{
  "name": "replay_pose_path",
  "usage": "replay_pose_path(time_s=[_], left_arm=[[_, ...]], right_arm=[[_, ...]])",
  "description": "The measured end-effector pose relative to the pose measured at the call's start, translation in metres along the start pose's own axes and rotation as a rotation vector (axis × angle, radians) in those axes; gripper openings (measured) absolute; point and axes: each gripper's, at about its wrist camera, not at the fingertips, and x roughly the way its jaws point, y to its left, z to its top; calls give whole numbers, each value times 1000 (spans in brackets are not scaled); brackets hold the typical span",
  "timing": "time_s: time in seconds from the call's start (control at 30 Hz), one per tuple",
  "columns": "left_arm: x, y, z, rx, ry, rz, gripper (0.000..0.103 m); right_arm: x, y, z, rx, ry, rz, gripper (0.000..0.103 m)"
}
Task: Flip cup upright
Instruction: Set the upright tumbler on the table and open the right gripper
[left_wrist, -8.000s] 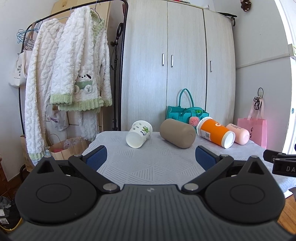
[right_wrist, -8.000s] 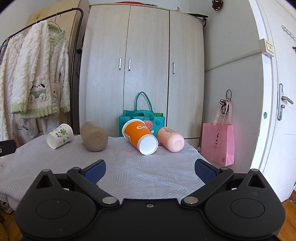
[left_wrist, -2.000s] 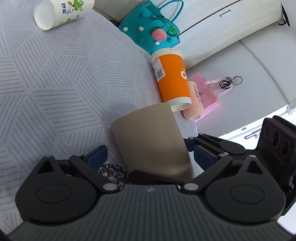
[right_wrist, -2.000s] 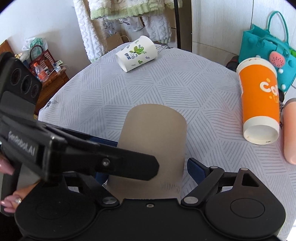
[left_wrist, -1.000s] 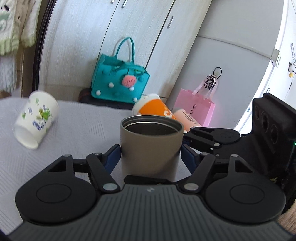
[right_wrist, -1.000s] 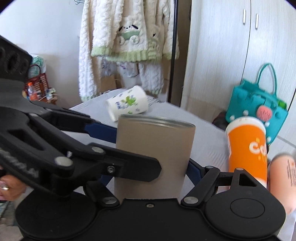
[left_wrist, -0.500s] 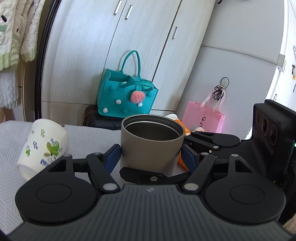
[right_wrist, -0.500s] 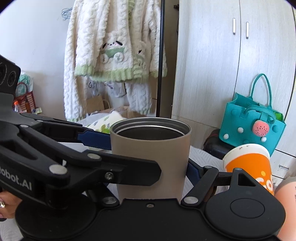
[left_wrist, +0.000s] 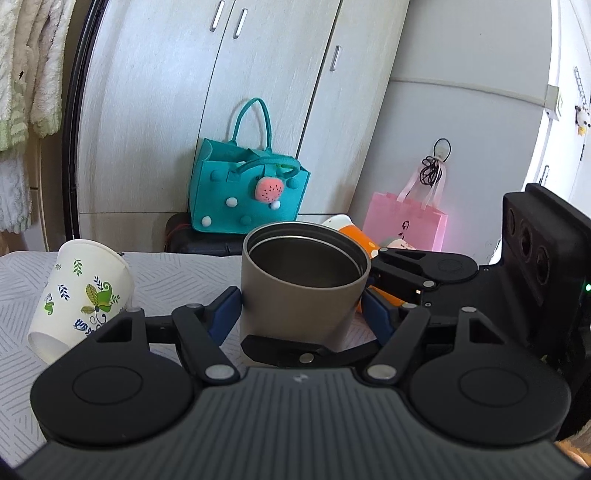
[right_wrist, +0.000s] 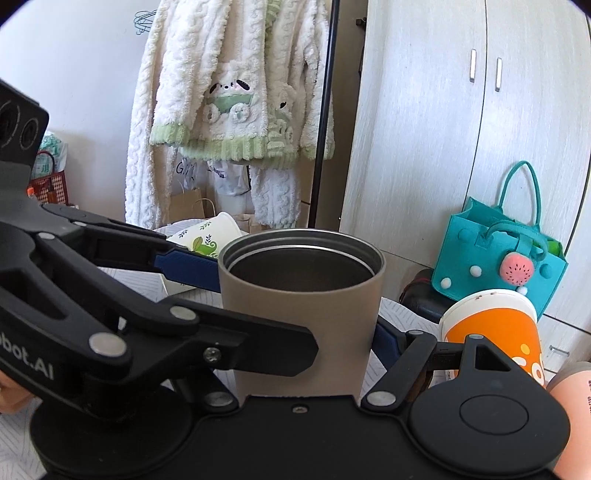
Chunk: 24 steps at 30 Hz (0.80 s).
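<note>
My left gripper (left_wrist: 301, 314) is closed onto the taupe cup (left_wrist: 303, 284), its blue pads (left_wrist: 225, 314) pressed to the cup's opposite sides low on the wall. My right gripper (right_wrist: 301, 332) clamps the same cup (right_wrist: 301, 314) crosswise, one blue pad (right_wrist: 388, 341) showing against the cup's right side, the other hidden behind the left gripper's linkage.

The cup sits upright between all four fingers, mouth up. It is a matte taupe cylinder with a dark metallic liner and a stepped inner lip; I can see straight down into it from both cameras. Whether its base touches the grey patterned tablecloth (left_wrist: 177, 273) I cannot tell, since the gripper bodies cover it.

From the left wrist camera, the right gripper's black body (left_wrist: 535, 266) fills the area to the right of the cup, and a white paper cup with leaf prints (left_wrist: 81, 295) lies tipped on the cloth to the left, mouth toward me. Beyond the cup, an orange cup (left_wrist: 354, 236) peeks out on its side, with a teal felt bag (left_wrist: 247, 195), a pink gift bag (left_wrist: 406, 225) and a wardrobe (left_wrist: 229, 110) further back.

The right wrist camera alone shows the fluffy white robes (right_wrist: 229, 110) hanging on a rack beyond and left, the left gripper's arm (right_wrist: 110, 314) crossing in front of the cup, and a pink tumbler (right_wrist: 572, 406) at the far right beside the orange cup (right_wrist: 495, 325).
</note>
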Motion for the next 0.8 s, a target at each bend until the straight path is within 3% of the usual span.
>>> replay_pose_path(time_s=[0.2,0.47,0.63,0.8], left_arm=[[-2,-2,0,-23,15,4,71],[-13,-2,-7,-60,7,1,71],[-31,-4,-5,-102,65,-12,71],[-58,-17,-7,-71,71,49,71]], right_arm=[[-11,5,0,18,29,-17,88],[-27,6,-7,17,30,-31,88],[-39,14,-7,62,86,-97,88],[-70,20,-12,133,76,-78,88]])
